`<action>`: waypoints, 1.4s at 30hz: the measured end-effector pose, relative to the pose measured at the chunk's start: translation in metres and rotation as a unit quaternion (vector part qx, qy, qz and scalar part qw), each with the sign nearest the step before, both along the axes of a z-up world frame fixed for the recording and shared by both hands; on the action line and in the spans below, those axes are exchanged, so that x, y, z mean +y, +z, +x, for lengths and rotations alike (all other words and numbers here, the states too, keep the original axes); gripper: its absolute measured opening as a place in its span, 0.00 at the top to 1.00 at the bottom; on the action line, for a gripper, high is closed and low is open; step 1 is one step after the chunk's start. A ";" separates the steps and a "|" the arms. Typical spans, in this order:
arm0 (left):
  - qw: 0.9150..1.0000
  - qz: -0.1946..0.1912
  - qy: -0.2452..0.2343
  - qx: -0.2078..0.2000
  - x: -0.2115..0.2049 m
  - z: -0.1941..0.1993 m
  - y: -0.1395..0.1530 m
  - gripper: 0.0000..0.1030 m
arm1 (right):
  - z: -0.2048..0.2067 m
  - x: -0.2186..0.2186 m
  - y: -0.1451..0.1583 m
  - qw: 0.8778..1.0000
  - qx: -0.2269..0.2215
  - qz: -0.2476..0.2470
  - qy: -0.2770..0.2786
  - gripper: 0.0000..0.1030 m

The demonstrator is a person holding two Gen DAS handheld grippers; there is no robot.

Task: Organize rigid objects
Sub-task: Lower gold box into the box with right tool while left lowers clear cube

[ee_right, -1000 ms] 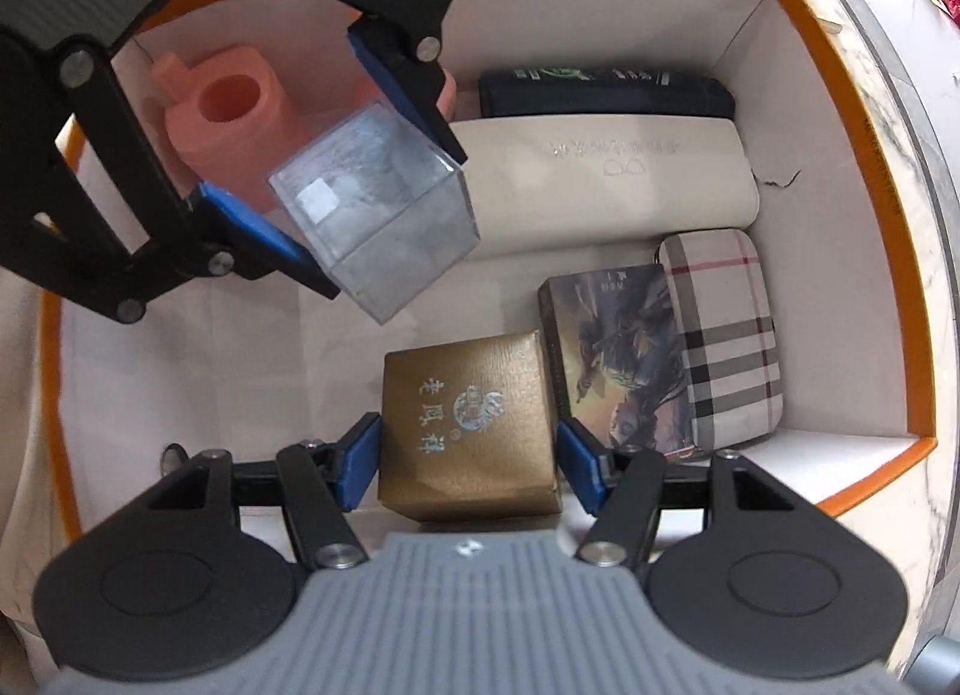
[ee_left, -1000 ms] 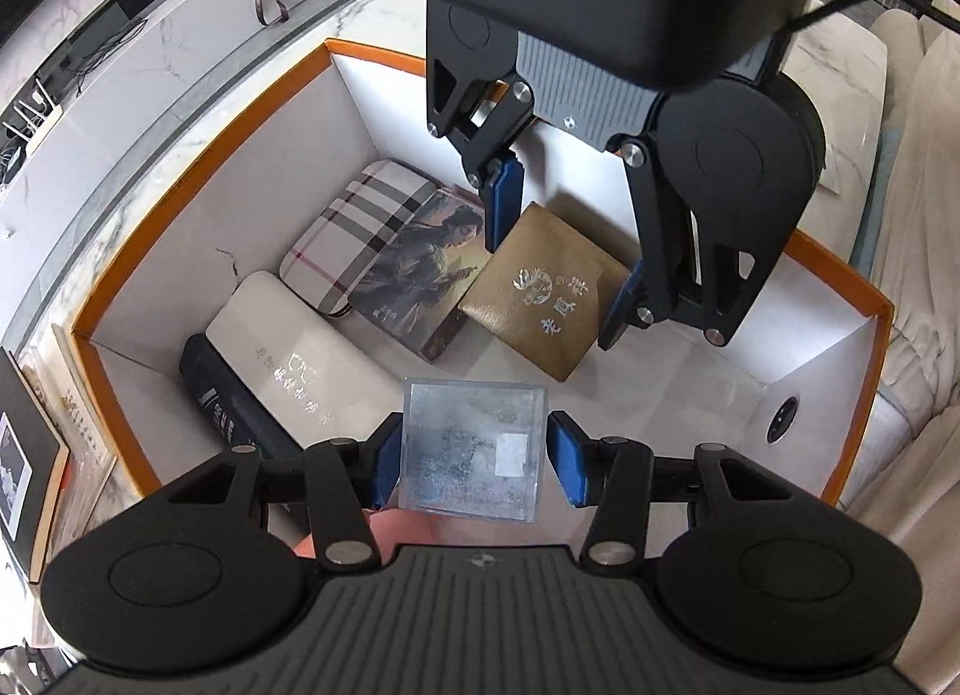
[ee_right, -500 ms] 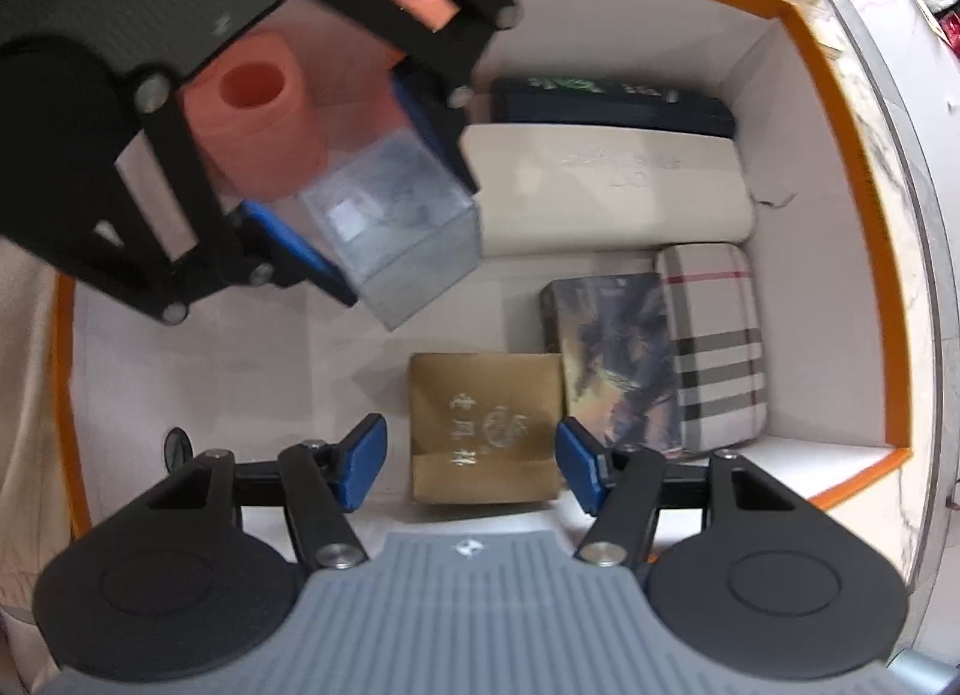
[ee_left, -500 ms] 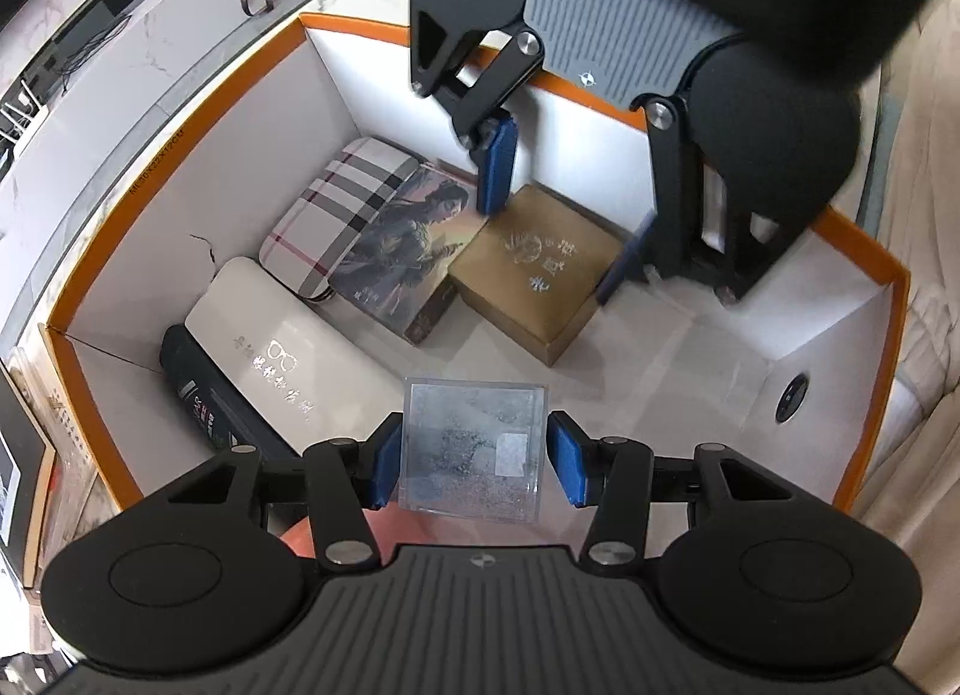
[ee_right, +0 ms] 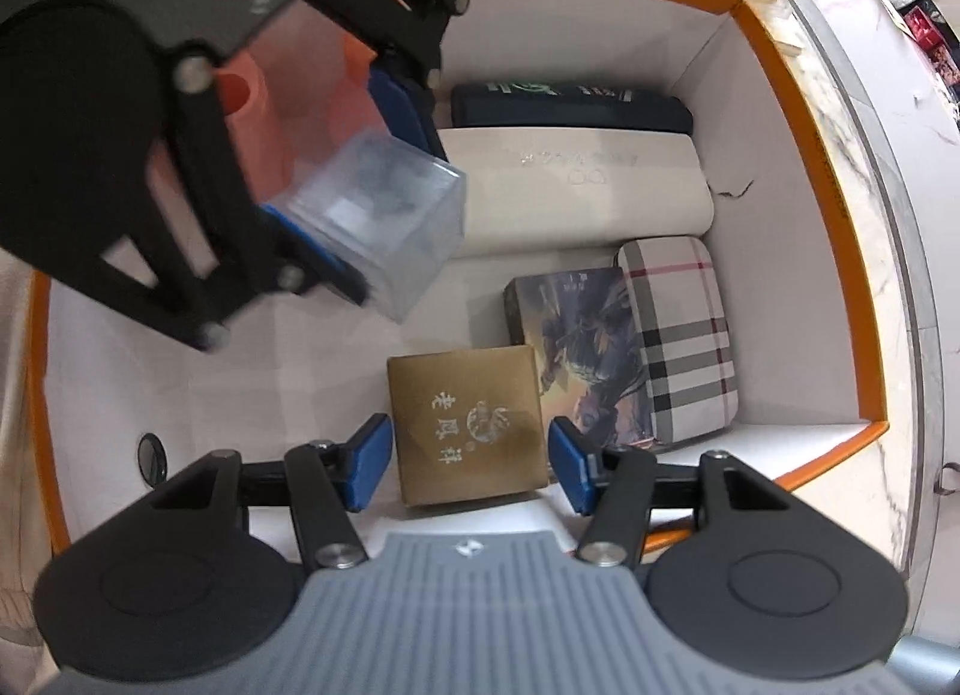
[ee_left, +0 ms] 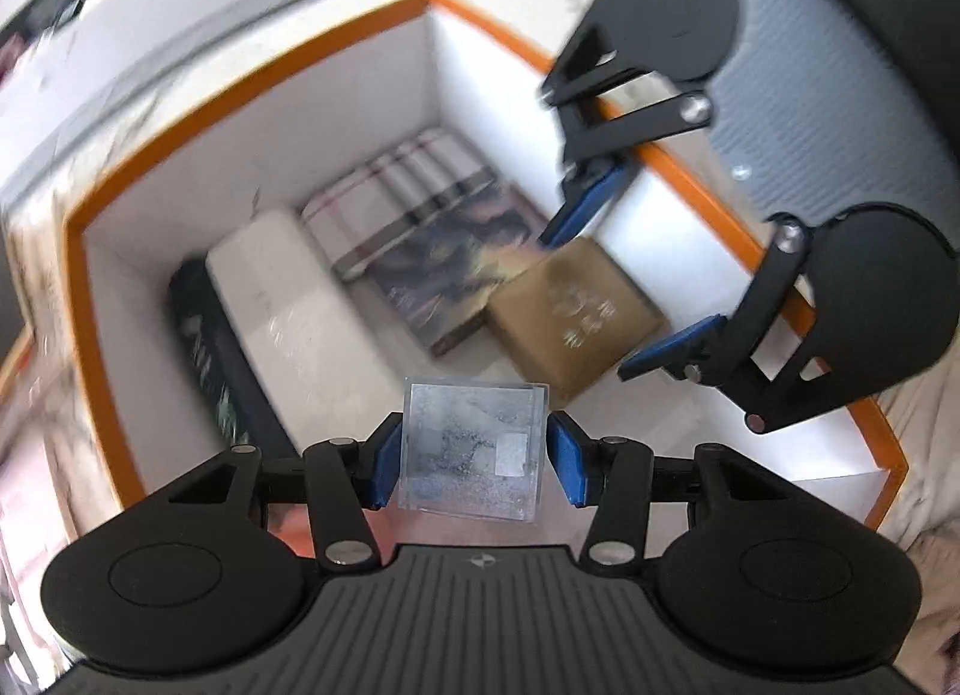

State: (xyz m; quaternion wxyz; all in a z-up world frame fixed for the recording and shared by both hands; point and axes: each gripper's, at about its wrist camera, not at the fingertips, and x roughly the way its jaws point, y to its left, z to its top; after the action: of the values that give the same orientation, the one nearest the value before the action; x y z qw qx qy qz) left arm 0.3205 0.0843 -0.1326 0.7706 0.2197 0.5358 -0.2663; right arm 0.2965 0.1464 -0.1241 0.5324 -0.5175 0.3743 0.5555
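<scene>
The clear box (ee_left: 474, 449) is clamped in the left gripper (ee_left: 474, 464) and held above the orange-rimmed box (ee_right: 798, 95). The right gripper (ee_right: 471, 464) has just been closing a little; its jaws stand apart over the gold box (ee_right: 468, 419), which lies on the floor untouched. Five things are already packed along two walls. The clear box is not yet put down. Bare white floor (ee_right: 210, 383) is left beside the gold box.

One orange box (ee_right: 798, 71), six items inside (one clear cube (ee_right: 384, 227) aloft)
</scene>
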 end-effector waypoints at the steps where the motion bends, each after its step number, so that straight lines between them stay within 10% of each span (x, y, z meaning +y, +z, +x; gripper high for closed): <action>1: 1.000 0.015 -0.017 -0.012 -0.004 -0.002 -0.001 0.44 | 0.000 -0.001 -0.001 1.000 -0.004 -0.002 0.005 0.44; 8: 0.982 0.063 -0.173 -0.042 -0.015 -0.009 -0.011 0.44 | -0.003 -0.005 -0.008 0.999 -0.018 0.002 0.027 0.44; 18: 0.960 0.085 -0.258 -0.073 -0.028 -0.008 -0.020 0.43 | 0.005 -0.006 -0.001 1.000 0.000 0.010 0.025 0.45; 27: 0.974 0.107 -0.190 -0.055 -0.017 -0.012 -0.015 0.22 | 0.006 -0.005 -0.002 1.000 -0.004 0.013 0.023 0.45; 32: 0.994 0.057 -0.096 -0.009 -0.004 -0.006 -0.007 0.51 | 0.005 -0.007 -0.002 1.000 -0.006 0.018 0.019 0.45; 42: 0.993 0.045 -0.103 -0.045 -0.012 -0.013 -0.001 0.69 | 0.002 -0.011 0.002 1.000 -0.005 0.023 0.009 0.45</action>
State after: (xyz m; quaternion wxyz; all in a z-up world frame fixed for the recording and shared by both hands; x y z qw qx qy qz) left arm 0.3070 0.0718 -0.1333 0.7514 0.3201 0.4867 -0.3100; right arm 0.2986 0.1355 -0.1220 0.5408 -0.5117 0.3538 0.5662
